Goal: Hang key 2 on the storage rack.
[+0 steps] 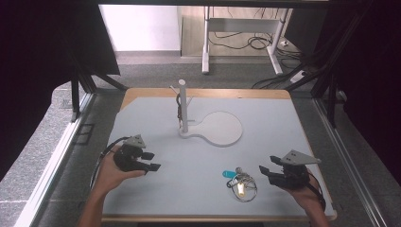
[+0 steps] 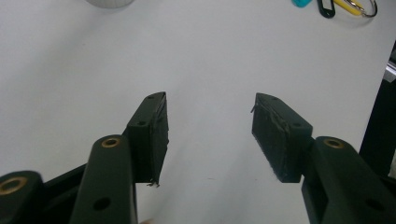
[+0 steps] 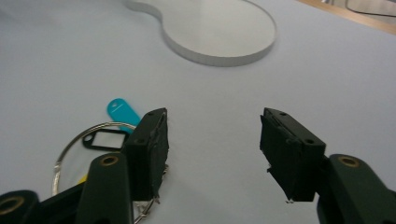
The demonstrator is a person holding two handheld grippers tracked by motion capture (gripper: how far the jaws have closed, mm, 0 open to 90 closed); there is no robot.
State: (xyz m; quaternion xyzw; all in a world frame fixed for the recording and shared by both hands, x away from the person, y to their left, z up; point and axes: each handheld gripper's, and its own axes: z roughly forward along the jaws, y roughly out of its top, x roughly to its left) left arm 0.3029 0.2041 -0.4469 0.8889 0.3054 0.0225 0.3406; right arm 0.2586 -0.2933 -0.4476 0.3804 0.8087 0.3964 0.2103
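Observation:
A bunch of keyring tags (image 1: 239, 182) lies on the pale blue-grey table top (image 1: 198, 156) near the front right: a teal tag (image 3: 122, 111), a black tag frame (image 3: 105, 139) and a wire ring (image 3: 70, 148). My right gripper (image 1: 266, 164) hovers just right of the bunch, open, with bare table between its jaws (image 3: 215, 116). My left gripper (image 1: 155, 161) is at the front left, open over bare table (image 2: 210, 100), with the tags (image 2: 327, 5) far ahead of it. A white stand (image 1: 183, 109) with a post and side pegs rises at the back centre, and something dark hangs on it.
The stand's flat round base plate (image 1: 220, 128) spreads right of the post and lies ahead of my right gripper (image 3: 219, 28). The table's wooden edge (image 1: 208, 92) runs along the back. Black frame posts flank the table, and a desk with cables stands on the floor beyond.

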